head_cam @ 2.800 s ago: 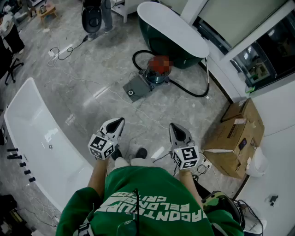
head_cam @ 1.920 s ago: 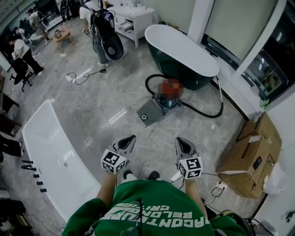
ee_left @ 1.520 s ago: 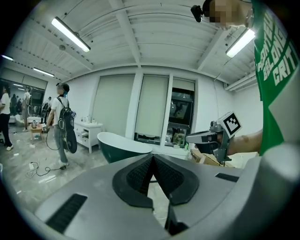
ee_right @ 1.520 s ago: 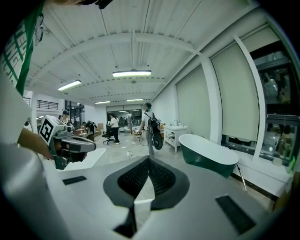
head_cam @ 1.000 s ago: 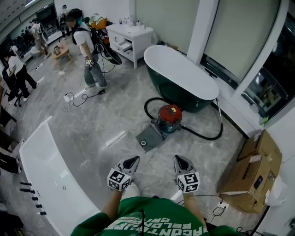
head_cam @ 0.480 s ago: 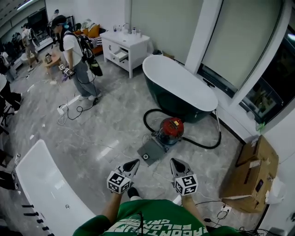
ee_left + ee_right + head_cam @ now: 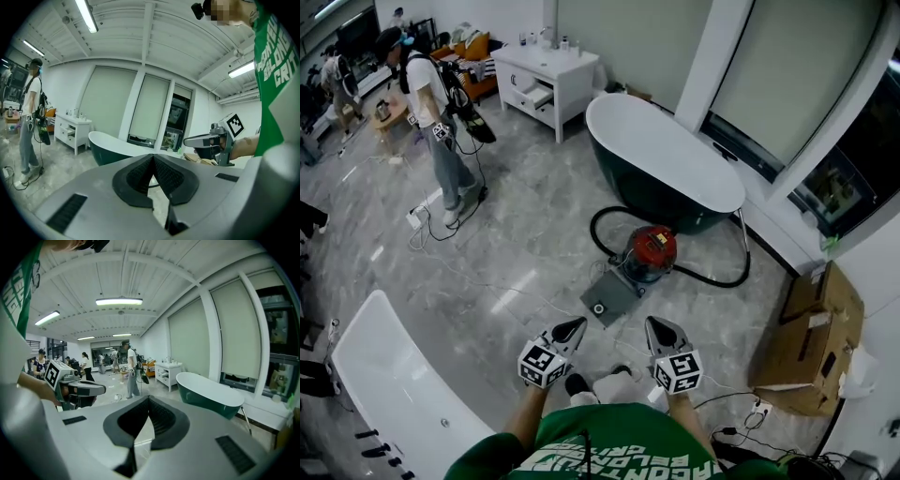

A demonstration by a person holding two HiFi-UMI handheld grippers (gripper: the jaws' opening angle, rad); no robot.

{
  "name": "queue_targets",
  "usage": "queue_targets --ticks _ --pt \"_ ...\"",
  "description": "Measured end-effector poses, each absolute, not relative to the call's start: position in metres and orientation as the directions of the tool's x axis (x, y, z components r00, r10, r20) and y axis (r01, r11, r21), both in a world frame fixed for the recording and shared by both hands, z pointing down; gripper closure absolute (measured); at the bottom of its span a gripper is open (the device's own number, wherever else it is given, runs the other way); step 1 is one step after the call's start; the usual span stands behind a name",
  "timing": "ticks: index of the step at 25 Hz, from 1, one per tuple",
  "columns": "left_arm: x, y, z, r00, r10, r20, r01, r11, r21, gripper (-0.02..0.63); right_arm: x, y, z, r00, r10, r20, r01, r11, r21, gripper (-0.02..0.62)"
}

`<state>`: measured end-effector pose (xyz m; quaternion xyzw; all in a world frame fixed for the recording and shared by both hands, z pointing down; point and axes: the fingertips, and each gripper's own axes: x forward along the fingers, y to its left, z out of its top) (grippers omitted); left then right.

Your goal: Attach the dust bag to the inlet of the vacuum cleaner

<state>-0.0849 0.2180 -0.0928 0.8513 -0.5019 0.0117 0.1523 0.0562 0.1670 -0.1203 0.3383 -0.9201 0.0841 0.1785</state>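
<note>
I am holding the left gripper [image 7: 576,324] and the right gripper [image 7: 653,323] out side by side over the marble floor [image 7: 525,244], each with its jaws pressed together and gripping nothing. Just ahead, the grey dust bag [image 7: 610,296] is lying flat on the floor right beside the red vacuum cleaner [image 7: 653,251], which is sitting before the dark green bathtub [image 7: 628,192]. Farther off, a person [image 7: 439,117] is standing near a white cabinet [image 7: 546,80].
</note>
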Motion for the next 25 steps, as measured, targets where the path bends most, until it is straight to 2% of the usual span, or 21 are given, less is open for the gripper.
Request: queue_targets --ticks 8,15,25 --pt "-0.09 0.16 -0.081 0.505 -0.842 0.188 -0.853 -0.454 0.258 0.603 0.043 0.11 -0.096 -0.712 -0.572 0.407 -0.645 0.762 -0.056 0.588" --pt "-0.09 0.092 -0.098 0.526 -0.826 0.204 -0.848 -0.493 0.194 0.603 0.026 0.039 -0.113 -0.748 -0.568 0.345 -0.62 0.782 -0.058 0.588" --pt "-0.075 0.028 -0.106 0.501 -0.836 0.222 -0.865 -0.477 0.155 0.603 0.055 -0.04 -0.117 -0.737 -0.595 0.321 -0.646 0.759 -0.077 0.588"
